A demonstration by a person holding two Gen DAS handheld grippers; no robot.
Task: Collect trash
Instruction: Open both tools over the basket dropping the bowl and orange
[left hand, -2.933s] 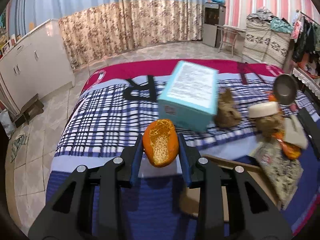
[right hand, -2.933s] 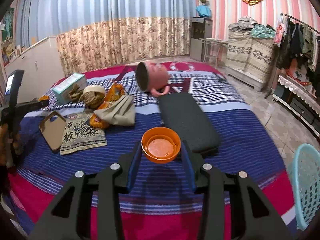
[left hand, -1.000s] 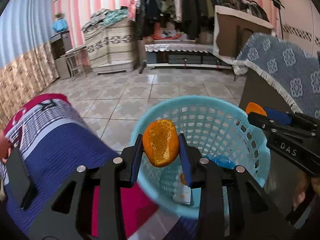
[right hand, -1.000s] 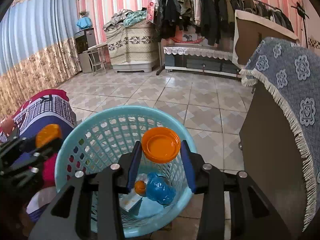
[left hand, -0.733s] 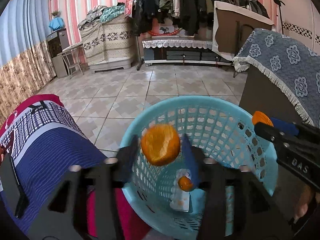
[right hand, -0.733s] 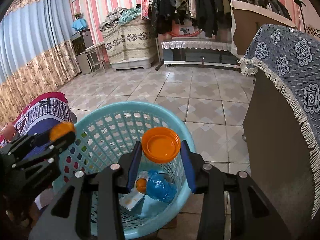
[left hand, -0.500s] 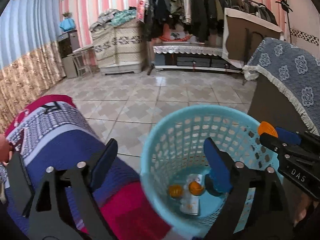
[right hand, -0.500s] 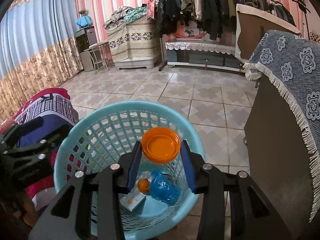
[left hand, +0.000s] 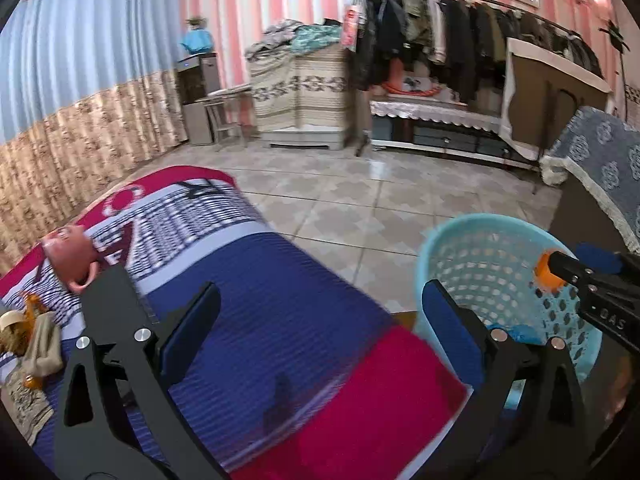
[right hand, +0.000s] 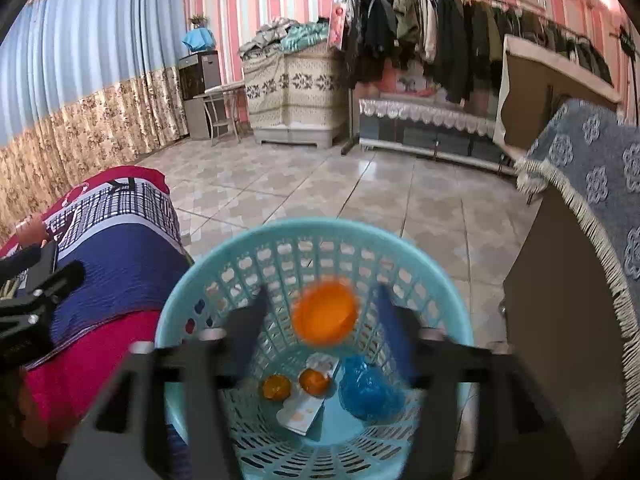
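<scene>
The bed is the biggest thing here, with a blue, red and checked cover. At its far left end lie a pink cup on its side and a small pile of other stuff, likely more trash to pick up. A dark flat thing lies beside them, but it is hard to say what it is.

The light blue basket stands on the floor, just beside the red corner of the bed. Inside it, at the bottom, are a blue bag, a white paper and two orange peels.

The left tool is spread wide with nothing in it. It hangs over the red end of the bed and points toward the room.

The right tool is over the mouth of the basket. Its two sides look blurry and spread apart. The orange lid sits between them but does not seem to touch them, so I think it is dropping in.

What could go wrong? The lid is round and light. It could hit the rim or bounce off the things below and roll out onto the floor. The basket is light too, so a bump from a tool could tip it over and spill the trash.
</scene>
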